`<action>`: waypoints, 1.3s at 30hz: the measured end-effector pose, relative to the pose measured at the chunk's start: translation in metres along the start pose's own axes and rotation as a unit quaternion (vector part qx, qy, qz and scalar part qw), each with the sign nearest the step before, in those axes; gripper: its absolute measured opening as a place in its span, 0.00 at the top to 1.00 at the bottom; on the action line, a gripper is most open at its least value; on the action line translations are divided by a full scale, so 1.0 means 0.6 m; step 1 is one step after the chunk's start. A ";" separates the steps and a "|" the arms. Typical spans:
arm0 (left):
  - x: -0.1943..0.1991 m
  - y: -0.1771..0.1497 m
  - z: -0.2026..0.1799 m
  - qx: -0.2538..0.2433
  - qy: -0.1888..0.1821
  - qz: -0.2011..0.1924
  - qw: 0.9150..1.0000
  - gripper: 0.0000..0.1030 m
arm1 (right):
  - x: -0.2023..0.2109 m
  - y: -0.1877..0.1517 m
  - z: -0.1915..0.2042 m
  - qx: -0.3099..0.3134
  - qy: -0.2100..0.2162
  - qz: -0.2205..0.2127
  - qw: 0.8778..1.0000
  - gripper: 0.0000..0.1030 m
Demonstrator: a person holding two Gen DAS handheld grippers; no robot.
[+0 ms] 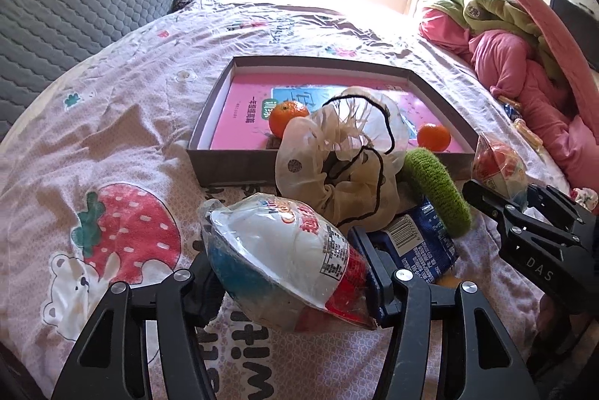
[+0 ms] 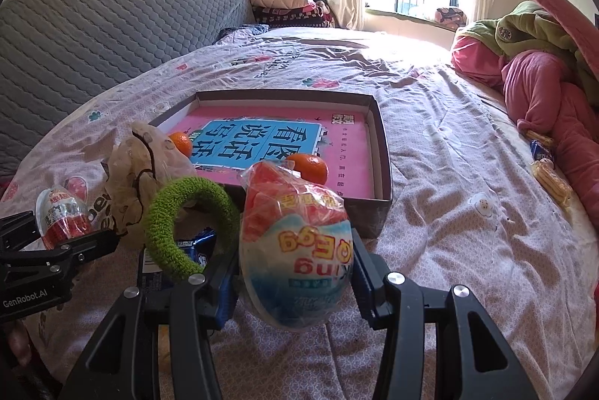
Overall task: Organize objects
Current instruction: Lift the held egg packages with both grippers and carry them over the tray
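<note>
Item 1: egg-shaped toy in clear plastic wrap, white, blue and red (image 1: pixel 288 261). Clamped between the two fingers of the left hand-held gripper (image 1: pixel 288 272), lying tilted, above the bedsheet, short of the box.

Item 2: second egg-shaped toy in clear wrap, red top over white and blue (image 2: pixel 295 250). Held upright in the right hand-held gripper (image 2: pixel 295 272), jaws closed on its sides, just in front of the box's near wall.

Item 3: shallow grey cardboard box (image 2: pixel 385 152) lined with a pink and blue printed sheet, on the bed ahead of both grippers. Contains two oranges, one left (image 2: pixel 180 142), one near the front wall (image 2: pixel 309 167).

Item 4: loose pile between the grippers, by the box's near wall: beige sheer scrunchie with black cord (image 1: pixel 337 160), green fuzzy ring-shaped hair band (image 2: pixel 187 224), blue snack packet (image 1: pixel 419 242) beneath.

Step in hand, by judgement: both eggs grasped, transfer to the box pending. Next move calls for carrying each forward over the near wall and releasing clear of the oranges.

Support: pink strawberry-print bedsheet (image 1: pixel 123 123).
</note>
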State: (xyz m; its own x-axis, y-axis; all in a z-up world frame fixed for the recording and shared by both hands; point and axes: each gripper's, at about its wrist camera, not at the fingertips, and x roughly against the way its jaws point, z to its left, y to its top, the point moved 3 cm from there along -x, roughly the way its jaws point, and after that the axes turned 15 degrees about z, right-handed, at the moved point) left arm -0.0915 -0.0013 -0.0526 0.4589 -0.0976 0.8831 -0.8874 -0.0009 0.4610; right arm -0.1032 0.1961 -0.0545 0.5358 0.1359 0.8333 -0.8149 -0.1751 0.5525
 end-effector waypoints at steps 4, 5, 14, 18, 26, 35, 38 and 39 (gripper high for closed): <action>0.025 0.008 0.005 0.003 0.007 -0.018 1.000 0.41 | 0.014 0.004 0.003 0.002 0.002 -0.012 1.000 0.51; 0.030 0.010 0.006 0.003 0.009 -0.022 1.000 0.41 | 0.018 0.005 0.003 0.001 0.003 -0.015 1.000 0.51; 0.068 0.051 0.012 0.006 0.015 -0.059 0.998 0.41 | 0.054 0.024 0.017 0.010 0.010 -0.041 0.999 0.51; 0.078 0.080 0.017 0.009 0.017 -0.074 0.997 0.41 | 0.064 0.042 0.028 0.020 0.008 -0.054 0.998 0.51; 0.066 0.128 0.031 0.009 0.024 -0.077 0.997 0.41 | 0.060 0.084 0.045 0.041 0.006 -0.068 0.997 0.51; 0.056 0.176 0.049 0.015 0.018 -0.081 0.996 0.40 | 0.054 0.118 0.048 0.053 -0.002 -0.078 0.996 0.51; 0.057 0.188 0.052 0.015 0.019 -0.085 0.996 0.40 | 0.051 0.128 0.041 0.051 -0.006 -0.079 0.996 0.51; 0.057 0.192 0.054 0.016 0.022 -0.087 0.996 0.40 | 0.049 0.131 0.038 0.051 -0.006 -0.079 0.996 0.51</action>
State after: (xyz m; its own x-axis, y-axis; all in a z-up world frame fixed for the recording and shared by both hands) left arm -0.1797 -0.0368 0.0278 0.6060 -0.0505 0.7939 -0.7955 -0.0450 0.6043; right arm -0.1465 0.1641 0.0139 0.6584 0.1570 0.7361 -0.6945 -0.2501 0.6746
